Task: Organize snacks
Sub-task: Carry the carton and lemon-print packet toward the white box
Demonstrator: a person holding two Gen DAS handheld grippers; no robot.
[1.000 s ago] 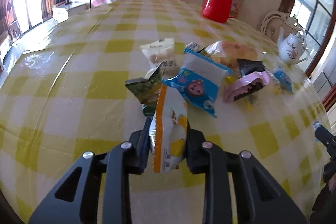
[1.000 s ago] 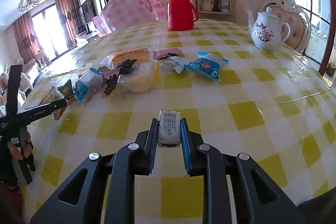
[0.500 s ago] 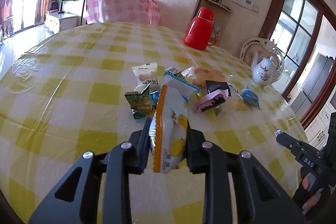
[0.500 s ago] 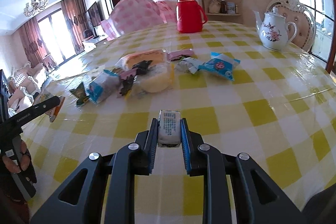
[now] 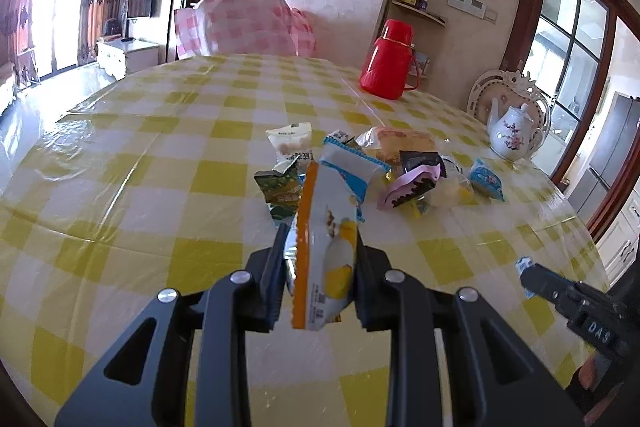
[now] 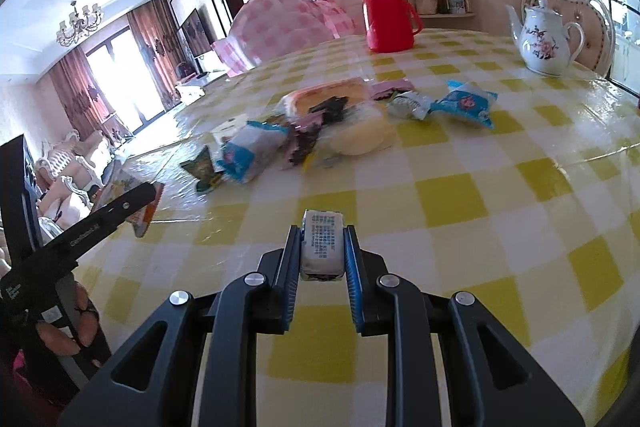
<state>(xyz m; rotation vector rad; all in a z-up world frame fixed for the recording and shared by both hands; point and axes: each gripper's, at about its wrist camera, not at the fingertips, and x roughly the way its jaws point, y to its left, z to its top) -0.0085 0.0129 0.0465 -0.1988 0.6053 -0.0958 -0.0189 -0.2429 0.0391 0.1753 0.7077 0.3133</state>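
Observation:
My left gripper (image 5: pixel 320 247) is shut on an orange and white snack packet (image 5: pixel 324 251), held above the yellow checked table (image 5: pixel 140 187). My right gripper (image 6: pixel 322 247) is shut on a small white wrapped snack (image 6: pixel 322 245), also above the table. A pile of snacks lies mid-table: a blue and white packet (image 5: pixel 348 167), a green packet (image 5: pixel 280 191), a pink and black packet (image 5: pixel 412 187), a bread pack (image 5: pixel 400 143). In the right wrist view the pile (image 6: pixel 336 127) lies ahead and the left gripper (image 6: pixel 120 207) is at the left with its packet.
A red thermos (image 5: pixel 388 59) stands at the table's far side and a white teapot (image 5: pixel 514 135) at the right. A small blue packet (image 5: pixel 486 179) lies near the teapot. A pink checked chair (image 5: pixel 248 19) stands behind the table.
Both grippers have drawn back and risen from the pile, each still holding its snack. The pile looks farther away and more of the room shows.

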